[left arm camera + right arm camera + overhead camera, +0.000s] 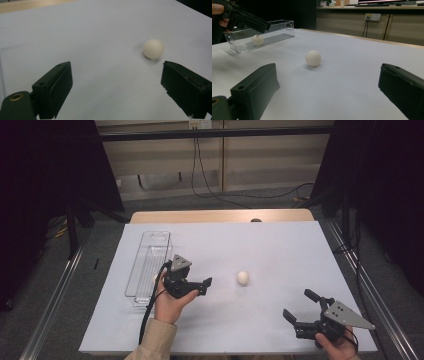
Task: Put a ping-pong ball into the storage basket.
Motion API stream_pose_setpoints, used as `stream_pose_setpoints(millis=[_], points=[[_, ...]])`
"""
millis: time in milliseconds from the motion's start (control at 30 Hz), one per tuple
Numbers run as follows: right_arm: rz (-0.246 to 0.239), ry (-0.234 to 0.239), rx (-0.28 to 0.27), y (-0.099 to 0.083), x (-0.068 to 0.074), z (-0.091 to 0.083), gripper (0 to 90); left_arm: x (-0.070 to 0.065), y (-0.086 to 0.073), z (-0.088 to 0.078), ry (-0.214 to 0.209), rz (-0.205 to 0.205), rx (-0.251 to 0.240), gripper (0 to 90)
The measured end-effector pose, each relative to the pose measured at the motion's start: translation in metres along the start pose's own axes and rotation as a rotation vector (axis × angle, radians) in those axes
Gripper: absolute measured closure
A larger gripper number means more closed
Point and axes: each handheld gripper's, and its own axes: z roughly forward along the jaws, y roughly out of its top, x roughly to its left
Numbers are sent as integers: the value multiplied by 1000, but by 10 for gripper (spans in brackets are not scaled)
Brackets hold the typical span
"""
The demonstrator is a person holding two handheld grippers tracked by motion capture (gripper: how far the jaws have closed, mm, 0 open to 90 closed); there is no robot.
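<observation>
Looking down from the high view, you find the white ball (243, 278) lying free on the white table sheet (280, 245), between the two tools and apart from both; the left gripper (204, 285) stands nearer to it, jaws spread and empty, pointing toward the ball, with the clear tray (150, 251) just behind your left hand. The right gripper (299, 306) rests near the front right corner, jaws likewise parted and holding nothing. Moving to the left gripper view, note that the ball sits ahead and toward the right-hand jaw rather than on the centre line, so swing the tool until the ball lies midway between the pads, then advance low over the sheet before closing. Close slowly: a smooth round ball will likely squirt out if one pad meets it first. Turning to the right gripper view, you see the ball well ahead of the open jaws, and beyond it the tray already holding a second ball (257, 39). Judge the step as a pick for the left tool; keep the right one parked, and place the ball in the tray beside the second one.
</observation>
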Motion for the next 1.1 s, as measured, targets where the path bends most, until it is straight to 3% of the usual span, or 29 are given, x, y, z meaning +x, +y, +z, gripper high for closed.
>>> stream_pose_setpoints(millis=[400, 1100], points=[[1, 0, 2, 0, 0, -1, 17, -9, 0, 10, -10, 14, 10, 103], [4, -14, 3, -1, -4, -3, 17, -12, 2, 19, -11, 17, 3, 102]])
